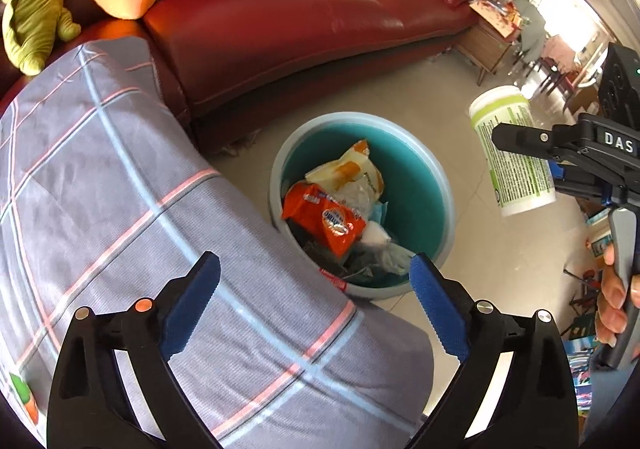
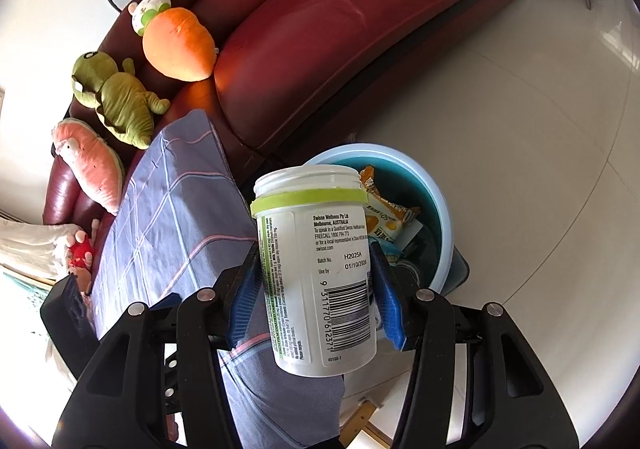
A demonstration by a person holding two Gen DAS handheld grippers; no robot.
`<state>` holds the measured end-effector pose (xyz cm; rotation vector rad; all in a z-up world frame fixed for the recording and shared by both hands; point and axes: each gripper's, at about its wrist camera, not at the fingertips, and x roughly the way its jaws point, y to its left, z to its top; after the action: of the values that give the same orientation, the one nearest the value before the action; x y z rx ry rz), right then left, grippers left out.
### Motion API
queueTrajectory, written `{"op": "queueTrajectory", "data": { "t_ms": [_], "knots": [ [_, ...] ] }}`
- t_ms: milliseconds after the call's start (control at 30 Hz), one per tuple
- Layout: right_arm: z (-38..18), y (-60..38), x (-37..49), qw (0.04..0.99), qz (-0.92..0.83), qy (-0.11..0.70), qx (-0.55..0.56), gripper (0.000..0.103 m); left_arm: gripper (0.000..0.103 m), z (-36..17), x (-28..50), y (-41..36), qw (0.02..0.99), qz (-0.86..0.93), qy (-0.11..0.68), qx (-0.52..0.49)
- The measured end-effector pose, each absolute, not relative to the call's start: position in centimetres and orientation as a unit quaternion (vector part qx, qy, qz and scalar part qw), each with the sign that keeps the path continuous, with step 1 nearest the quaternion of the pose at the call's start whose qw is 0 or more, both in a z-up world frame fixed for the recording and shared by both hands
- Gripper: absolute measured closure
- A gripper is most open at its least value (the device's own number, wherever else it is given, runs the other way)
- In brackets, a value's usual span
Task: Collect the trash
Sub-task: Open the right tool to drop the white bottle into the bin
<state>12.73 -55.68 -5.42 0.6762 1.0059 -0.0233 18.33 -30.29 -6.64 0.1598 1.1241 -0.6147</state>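
Presumably for dropping, the right gripper [image 2: 316, 285] clamps a lidless bottle [image 2: 316, 269] near the bin [image 1: 436, 177]. The left gripper [image 1: 316, 301] hangs over it, jaws wide and empty.

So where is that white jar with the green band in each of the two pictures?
Left wrist view: the white jar is at the right edge, clamped in the right tongs, above the floor beside the bin.
Right wrist view: the jar fills the lower middle, held between the blue pads, open mouth pointing away.
Shared landmark: the teal bin of wrappers, in front of the red sofa.
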Motion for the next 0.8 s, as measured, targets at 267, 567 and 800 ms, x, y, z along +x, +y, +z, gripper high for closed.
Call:
{"op": "queueTrajectory", "data": {
  "t_ms": [267,567,800],
  "knots": [
    [-6.2,-54.5,14.2,0.819,-0.013,0.491,0.299,0.053,0.007,-6.4,18.3,-28.0,0.803,-0.269,0.528,0.064],
    [-7.7,-53.2,15.3,0.812,-0.022,0.512,0.280,0.052,0.007,-6.6,18.8,-25.8,0.807,-0.258,0.529,0.051],
    [-8.1,-52.7,15.5,0.806,-0.029,0.521,0.278,0.030,0.007,-6.7,18.9,-24.5,0.807,-0.252,0.533,0.036]
  ]
}}
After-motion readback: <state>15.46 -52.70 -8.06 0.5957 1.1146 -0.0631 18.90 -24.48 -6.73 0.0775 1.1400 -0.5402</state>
